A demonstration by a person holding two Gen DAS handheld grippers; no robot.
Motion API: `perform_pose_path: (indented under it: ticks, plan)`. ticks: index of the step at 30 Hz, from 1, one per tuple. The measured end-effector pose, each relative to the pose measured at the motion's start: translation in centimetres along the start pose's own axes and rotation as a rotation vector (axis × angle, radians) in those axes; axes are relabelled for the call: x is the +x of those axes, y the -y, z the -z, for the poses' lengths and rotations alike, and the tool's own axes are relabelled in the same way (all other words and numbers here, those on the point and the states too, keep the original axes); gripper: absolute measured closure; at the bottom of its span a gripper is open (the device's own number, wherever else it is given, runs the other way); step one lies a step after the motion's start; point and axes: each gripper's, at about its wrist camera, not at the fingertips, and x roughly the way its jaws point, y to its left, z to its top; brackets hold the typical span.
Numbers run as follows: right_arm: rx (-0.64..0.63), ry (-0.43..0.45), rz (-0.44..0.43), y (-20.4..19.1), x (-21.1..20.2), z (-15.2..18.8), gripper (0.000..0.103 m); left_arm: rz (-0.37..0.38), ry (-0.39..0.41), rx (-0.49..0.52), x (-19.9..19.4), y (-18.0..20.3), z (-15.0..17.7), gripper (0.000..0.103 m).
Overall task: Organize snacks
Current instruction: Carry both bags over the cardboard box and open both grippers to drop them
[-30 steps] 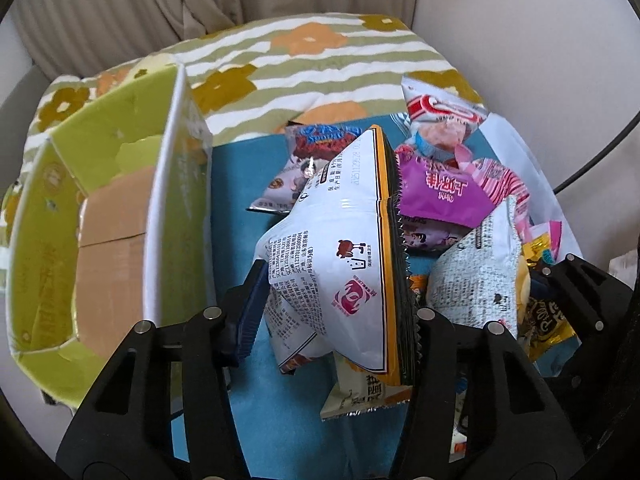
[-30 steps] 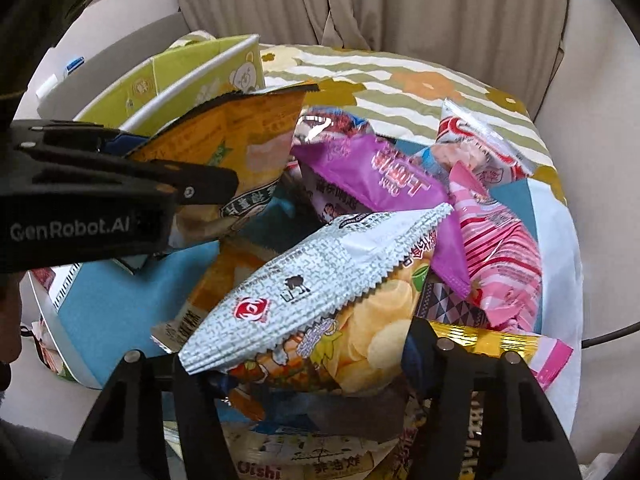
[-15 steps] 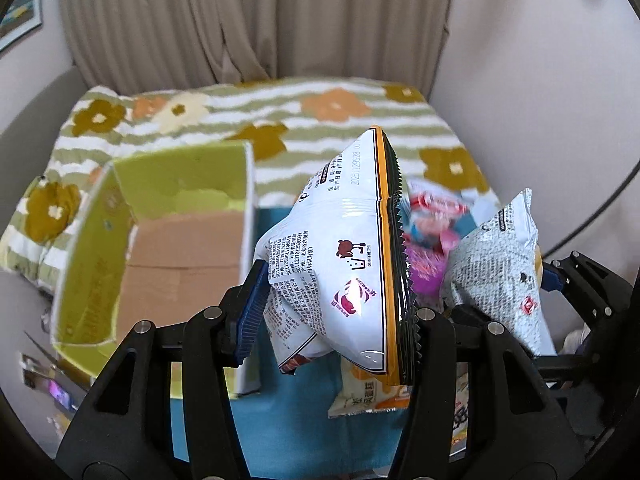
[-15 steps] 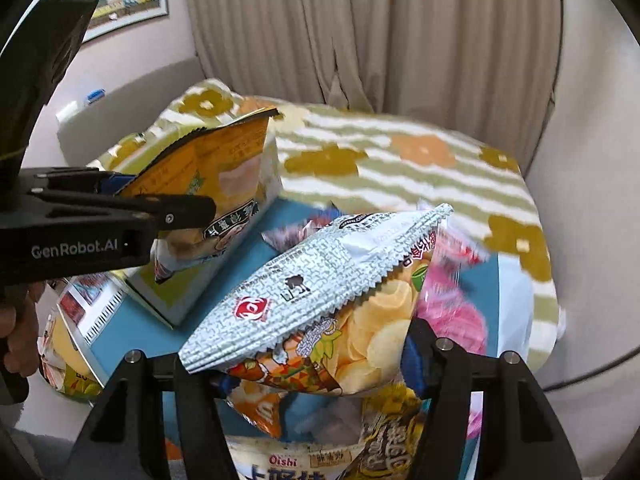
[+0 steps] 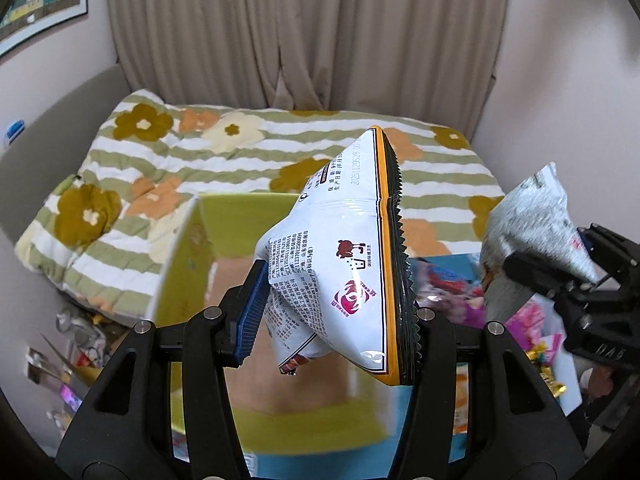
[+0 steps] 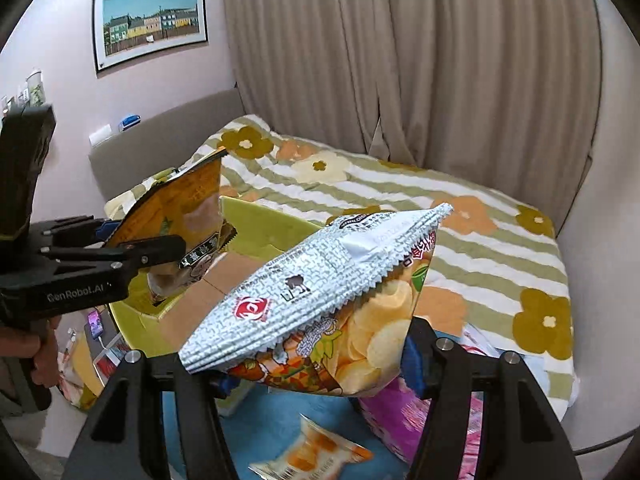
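My left gripper (image 5: 332,316) is shut on a white and orange chip bag (image 5: 344,264), which hangs over the open green box (image 5: 240,216) with a cardboard floor. In the right wrist view that same gripper (image 6: 132,248) holds the bag (image 6: 188,208) by its orange front above the box (image 6: 260,224). My right gripper (image 6: 320,368) is shut on a silver chip bag (image 6: 320,292) printed with potato chips, raised just right of the box. The left wrist view shows this silver bag (image 5: 532,216) and the right gripper (image 5: 560,280) at its right edge.
Loose snack packs lie on a blue cloth (image 6: 272,420) below: a purple pack (image 6: 392,412) and a small orange pack (image 6: 316,456). A bed with a striped floral blanket (image 5: 240,152) lies behind, then curtains. A person's hand (image 6: 40,360) grips the left handle.
Both grippers have risen with their bags and swung left, away from the snack pile. The left bag now hangs over the green box instead of beside it.
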Motion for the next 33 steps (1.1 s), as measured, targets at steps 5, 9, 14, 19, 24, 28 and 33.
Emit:
perform_pose_path:
  ticks: [5,9,14,19,24,28,33]
  plan:
    - [0.065,-0.005,0.029,-2.4,4.5,-3.2,0.045,0.001,-0.047,0.016,4.3,-4.8,-1.9,0.056]
    - [0.119,-0.032,0.052,-4.1,8.1,-4.9,0.045,0.010,-0.100,0.063,8.4,-6.7,-2.7,0.056]
    - [0.164,-0.077,0.090,-5.7,11.3,-5.4,0.045,0.035,-0.191,0.113,13.2,-7.2,-3.0,0.045]
    - [0.191,-0.124,0.124,-5.7,13.0,-5.2,0.045,0.057,-0.194,0.134,14.4,-8.2,-2.8,0.000]
    - [0.182,-0.149,0.154,-6.0,13.9,-4.6,0.045,0.074,-0.202,0.144,13.4,-10.0,-2.2,0.000]
    - [0.160,-0.179,0.146,-6.8,15.3,-5.0,0.044,0.078,-0.200,0.131,12.5,-11.5,-1.8,0.000]
    - [0.118,-0.185,0.161,-8.2,17.4,-5.4,0.042,0.073,-0.195,0.120,12.2,-13.1,-1.9,0.000]
